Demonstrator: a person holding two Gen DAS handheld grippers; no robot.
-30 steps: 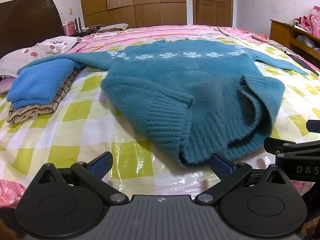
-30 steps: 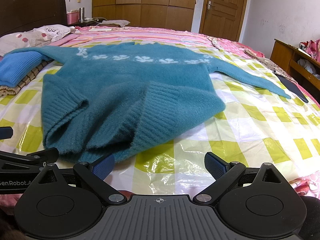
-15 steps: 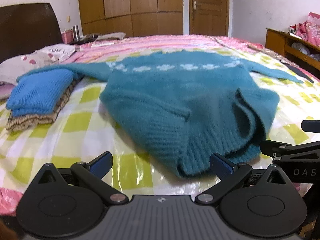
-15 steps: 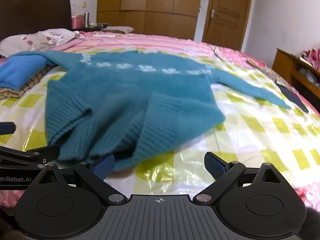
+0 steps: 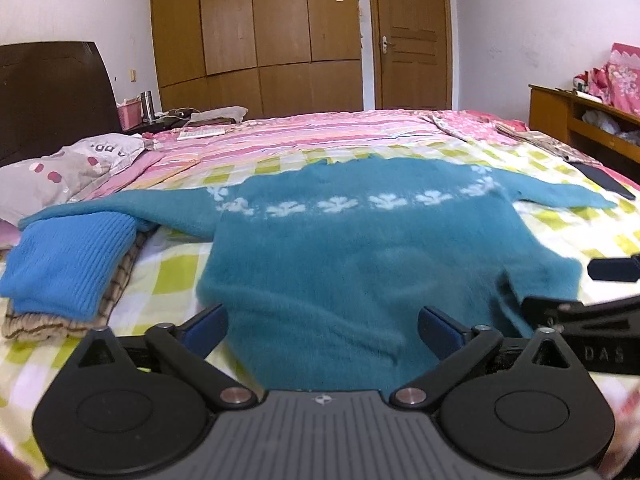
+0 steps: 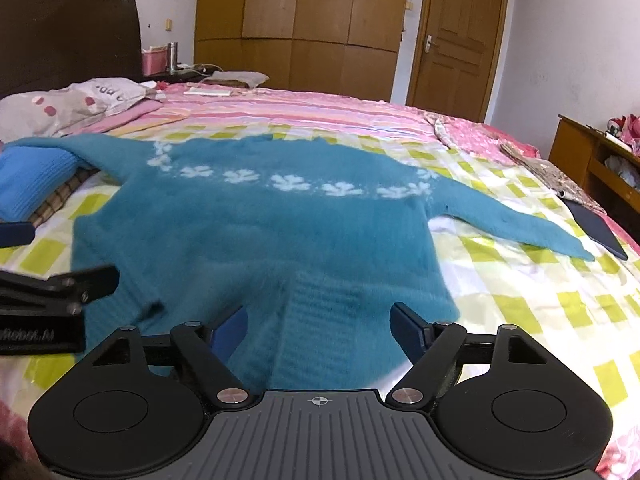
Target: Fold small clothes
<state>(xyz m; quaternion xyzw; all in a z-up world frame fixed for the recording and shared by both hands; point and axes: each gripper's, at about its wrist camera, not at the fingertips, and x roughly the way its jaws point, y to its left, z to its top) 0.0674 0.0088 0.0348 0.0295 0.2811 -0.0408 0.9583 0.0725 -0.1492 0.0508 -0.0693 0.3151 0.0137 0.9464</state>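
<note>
Home bedroom: a bed point(image 5: 360, 136) under a pink striped sheet is filling the room, a dark headboard point(image 5: 52, 92) standing behind a pillow point(image 5: 68, 172); wooden wardrobe doors point(image 5: 256, 32) and a panelled door point(image 5: 412, 36) are lining the far wall, folded knitwear point(image 5: 68, 264) lying beside the pillow

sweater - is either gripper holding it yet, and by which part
Neither holds it. The left gripper and right gripper are both open, fingers spread either side of the sweater's near hem, with nothing pinched.
</note>
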